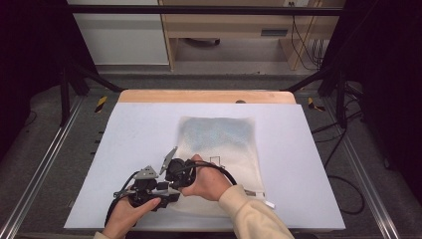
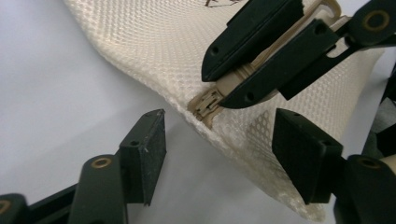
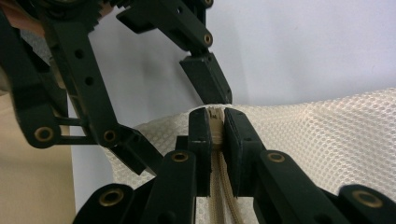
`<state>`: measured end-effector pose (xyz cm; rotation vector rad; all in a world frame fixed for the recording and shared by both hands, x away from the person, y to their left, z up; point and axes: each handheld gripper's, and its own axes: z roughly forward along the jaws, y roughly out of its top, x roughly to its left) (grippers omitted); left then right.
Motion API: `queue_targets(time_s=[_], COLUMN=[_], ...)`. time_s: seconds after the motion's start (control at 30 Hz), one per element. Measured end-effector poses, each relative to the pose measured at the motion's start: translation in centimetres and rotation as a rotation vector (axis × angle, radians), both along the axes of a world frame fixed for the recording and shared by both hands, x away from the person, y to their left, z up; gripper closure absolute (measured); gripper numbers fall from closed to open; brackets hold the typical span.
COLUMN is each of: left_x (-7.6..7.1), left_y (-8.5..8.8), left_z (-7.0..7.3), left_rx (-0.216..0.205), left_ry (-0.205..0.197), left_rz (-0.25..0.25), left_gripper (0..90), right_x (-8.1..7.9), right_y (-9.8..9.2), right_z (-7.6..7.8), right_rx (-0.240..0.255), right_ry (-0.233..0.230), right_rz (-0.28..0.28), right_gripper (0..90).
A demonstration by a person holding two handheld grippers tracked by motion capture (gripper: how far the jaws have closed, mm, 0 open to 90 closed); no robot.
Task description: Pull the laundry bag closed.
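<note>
A cream mesh bag (image 1: 219, 144) lies flat on the white table cover (image 1: 134, 134). Both grippers work at its near left corner. My right gripper (image 3: 215, 122) is shut on the end of the beige zipper (image 3: 219, 186) and holds that corner a little off the table. In the left gripper view that gripper (image 2: 219, 88) pinches the zipper end (image 2: 205, 103) from above. My left gripper (image 2: 226, 154) stands open, its pads (image 2: 149, 144) on either side of the raised bag edge (image 2: 243, 135) and apart from it. In the high view the left gripper (image 1: 169, 195) sits just below the right gripper (image 1: 175, 185).
A small white tag (image 1: 269, 204) sticks out at the bag's near right corner. The table's wooden far edge (image 1: 204, 96) shows beyond the cover. Metal rails (image 1: 40, 169) and cables (image 1: 343, 184) run along both sides on the floor.
</note>
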<state>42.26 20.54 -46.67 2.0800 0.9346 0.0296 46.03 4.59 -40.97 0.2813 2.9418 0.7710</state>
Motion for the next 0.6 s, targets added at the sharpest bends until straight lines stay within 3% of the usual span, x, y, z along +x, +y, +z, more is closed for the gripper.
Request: queue_targets(time_s=[0.2,0.37,0.6], left_x=[0.59,0.69,1.12], left_y=[-0.29,-0.37,-0.17], left_z=[-0.45,-0.52,-0.76], left_rx=[-0.027,-0.032,-0.083], left_ry=[0.039,0.039,0.071], left_rz=[-0.014,-0.025,-0.038], left_gripper=[38.8,42.3,48.0], right_x=[0.05,0.06,0.07], right_y=[0.02,0.04,-0.07], right_z=[-0.04,-0.07,0.07], right_rx=[0.004,0.003,0.012], right_ry=[0.005,0.014,0.011], right_rz=[0.0,-0.005,-0.008], right_gripper=[81.8,81.8,81.8])
